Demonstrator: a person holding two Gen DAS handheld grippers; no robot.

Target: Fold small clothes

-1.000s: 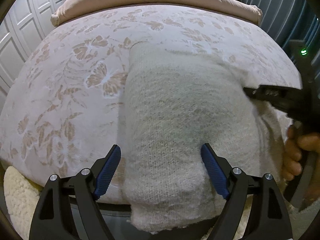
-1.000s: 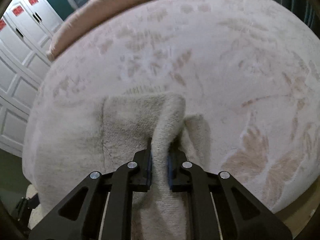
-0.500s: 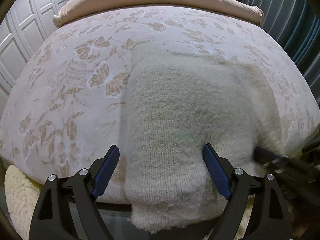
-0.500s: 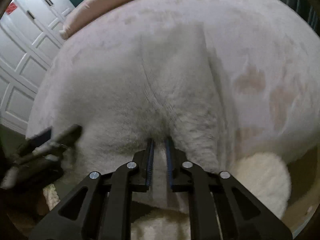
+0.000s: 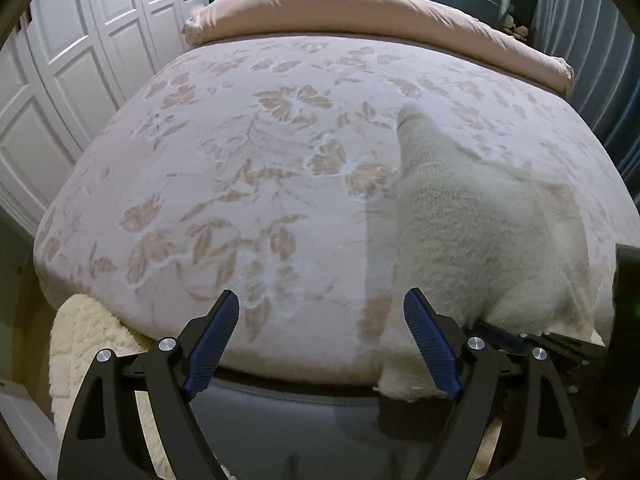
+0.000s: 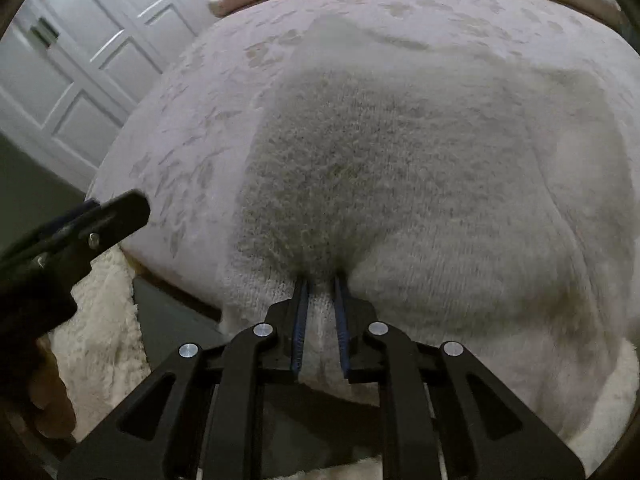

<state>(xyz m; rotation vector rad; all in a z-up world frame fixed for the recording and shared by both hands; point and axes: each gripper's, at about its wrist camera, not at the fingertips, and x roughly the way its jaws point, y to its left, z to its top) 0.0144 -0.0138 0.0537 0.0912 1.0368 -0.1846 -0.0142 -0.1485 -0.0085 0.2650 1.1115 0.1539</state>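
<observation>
A cream knitted sweater (image 5: 472,224) lies on the bed (image 5: 240,184), near its front edge, spread over the floral bedspread with its lower hem hanging slightly past the mattress edge. In the left wrist view the garment sits to the right of the left gripper (image 5: 322,344): that gripper's jaws stand wide apart with nothing between them, and only bare bedspread shows in the gap. Its right blue pad (image 5: 430,344) lies just beside the sweater's left edge; whether it touches the knit cannot be told.

The right gripper (image 6: 320,320) is clamped on the sweater's near hem, a narrow fold of cream knit pinched between its blue pads (image 6: 300,328), and the fabric bunches up just beyond the fingertips. From this view the sweater fills the middle of the bed ahead of the gripper, and the left gripper's black finger shows at the left edge, apart from the garment.

A rolled peach duvet (image 5: 360,12) lies across the far end of the bed, a fluffy cream rug (image 5: 88,344) on the floor below its near edge.
</observation>
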